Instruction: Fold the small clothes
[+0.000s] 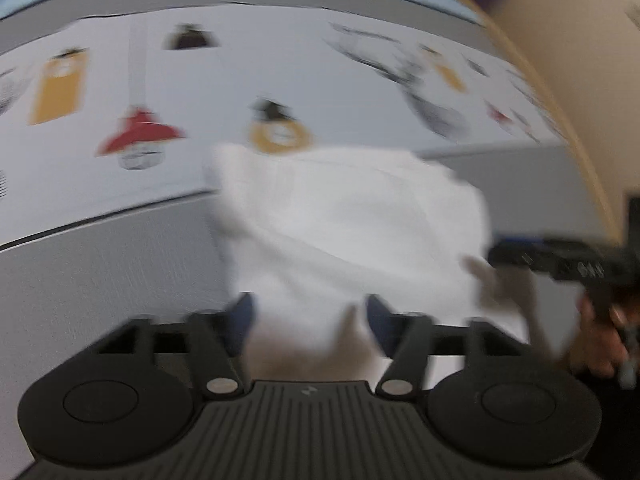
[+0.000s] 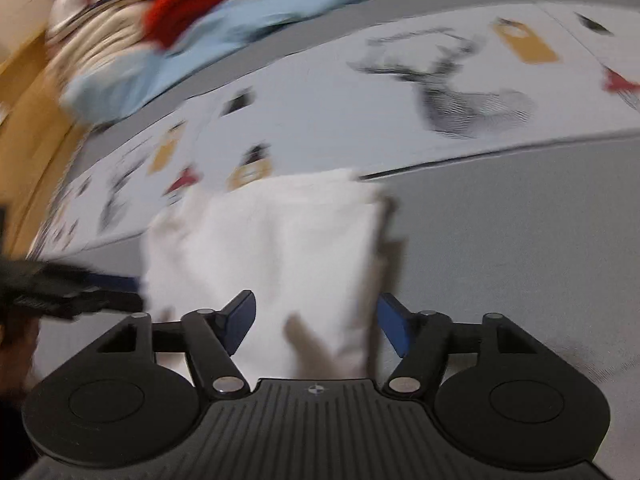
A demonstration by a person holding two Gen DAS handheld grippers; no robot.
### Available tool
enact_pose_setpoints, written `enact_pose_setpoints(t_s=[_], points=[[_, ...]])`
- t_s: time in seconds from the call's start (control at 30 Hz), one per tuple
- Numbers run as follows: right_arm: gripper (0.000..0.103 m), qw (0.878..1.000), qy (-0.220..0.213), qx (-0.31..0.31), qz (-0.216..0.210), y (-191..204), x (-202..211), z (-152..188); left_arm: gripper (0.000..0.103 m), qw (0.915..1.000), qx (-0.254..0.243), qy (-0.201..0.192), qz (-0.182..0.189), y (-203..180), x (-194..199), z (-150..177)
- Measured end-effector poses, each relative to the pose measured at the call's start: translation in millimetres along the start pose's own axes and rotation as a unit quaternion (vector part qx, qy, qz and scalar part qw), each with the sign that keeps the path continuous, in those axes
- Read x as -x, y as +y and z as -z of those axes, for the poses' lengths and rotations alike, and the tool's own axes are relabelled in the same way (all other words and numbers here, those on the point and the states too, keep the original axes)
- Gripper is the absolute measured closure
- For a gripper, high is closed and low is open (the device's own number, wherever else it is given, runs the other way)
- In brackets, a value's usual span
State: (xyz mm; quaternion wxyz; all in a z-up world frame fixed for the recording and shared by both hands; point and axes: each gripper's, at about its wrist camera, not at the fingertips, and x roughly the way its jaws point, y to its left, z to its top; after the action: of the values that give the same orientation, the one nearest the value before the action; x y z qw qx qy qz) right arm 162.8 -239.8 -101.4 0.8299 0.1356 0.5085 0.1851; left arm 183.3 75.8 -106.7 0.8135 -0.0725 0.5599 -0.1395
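Observation:
A small white garment (image 1: 348,228) lies folded over on the grey table, blurred by motion; it also shows in the right wrist view (image 2: 272,256). My left gripper (image 1: 310,320) is open, its blue-padded fingers (image 1: 242,316) spread on either side of the garment's near edge. My right gripper (image 2: 316,320) is open too, its fingers (image 2: 240,316) spread over the garment's near edge. The right gripper shows at the right edge of the left wrist view (image 1: 560,258); the left gripper shows at the left edge of the right wrist view (image 2: 68,292).
A white printed mat (image 1: 280,80) with lamp and deer drawings lies behind the garment, also in the right wrist view (image 2: 360,120). A pile of clothes, light blue (image 2: 224,44) and red (image 2: 188,4), sits at the far left. A wooden edge (image 1: 560,80) borders the table.

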Motion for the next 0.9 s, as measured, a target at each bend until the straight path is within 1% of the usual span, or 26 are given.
enact_pose_setpoints(t_s=[0.03,0.1,0.2,0.27,0.33,0.37,0.4,0.43,0.47,0.5,0.53,0.57,0.6,0.67,0.77,0.83,0.9], points=[[0.033,1.0,0.01,-0.013,0.013,-5,-6,-1,0.029,0.9998,0.013,0.008,-0.012,6,-5,-3],[0.033,0.999,0.035,-0.032,0.023,-12,-19,1,0.029,0.9986,0.041,0.029,-0.016,15,-16,-5],[0.033,0.997,0.055,-0.04,0.021,-13,-34,0,0.029,0.997,0.065,0.042,0.006,20,-27,-6],[0.033,0.997,0.057,-0.037,0.019,-11,-38,-1,0.029,0.9963,0.072,0.044,0.018,23,-34,-6],[0.033,0.998,0.055,-0.038,0.017,-8,-38,-1,0.029,0.9957,0.075,0.05,0.023,20,-42,-5],[0.038,0.998,0.054,-0.04,0.015,-8,-39,-2,0.03,0.9957,0.075,0.05,0.023,19,-44,-4],[0.05,0.998,0.053,-0.04,0.012,-6,-38,-2,0.033,0.9956,0.076,0.049,0.023,19,-45,-4],[0.056,0.998,0.052,-0.041,0.005,-5,-39,-3,0.034,0.9956,0.077,0.048,0.024,19,-45,-4],[0.063,0.998,0.051,-0.044,0.001,-4,-42,-5,0.04,0.9957,0.076,0.047,0.025,19,-45,-6],[0.072,0.998,0.049,-0.045,0.001,-4,-43,-6,0.049,0.9958,0.075,0.045,0.028,19,-45,-7],[0.077,0.998,0.047,-0.045,0.001,-3,-45,-7,0.055,0.996,0.072,0.042,0.032,17,-46,-10],[0.082,0.998,0.046,-0.048,-0.001,-4,-46,-9,0.063,0.9962,0.069,0.039,0.036,16,-44,-12],[0.085,0.998,0.042,-0.054,-0.002,-5,-46,-11,0.068,0.9964,0.068,0.035,0.037,16,-42,-14],[0.087,0.997,0.025,-0.069,-0.008,-5,-42,-17,0.072,0.9979,0.057,0.015,0.028,15,-31,-19],[0.089,0.996,-0.027,-0.074,-0.037,1,-29,-33,0.073,0.9982,0.045,-0.037,0.016,15,-7,-32],[0.089,0.995,-0.061,-0.061,-0.049,10,-23,-43,0.074,0.996,0.037,-0.081,0.008,16,12,-40],[0.089,0.992,-0.097,-0.045,-0.06,21,-17,-55,0.074,0.9922,0.015,-0.123,-0.007,15,29,-46]])
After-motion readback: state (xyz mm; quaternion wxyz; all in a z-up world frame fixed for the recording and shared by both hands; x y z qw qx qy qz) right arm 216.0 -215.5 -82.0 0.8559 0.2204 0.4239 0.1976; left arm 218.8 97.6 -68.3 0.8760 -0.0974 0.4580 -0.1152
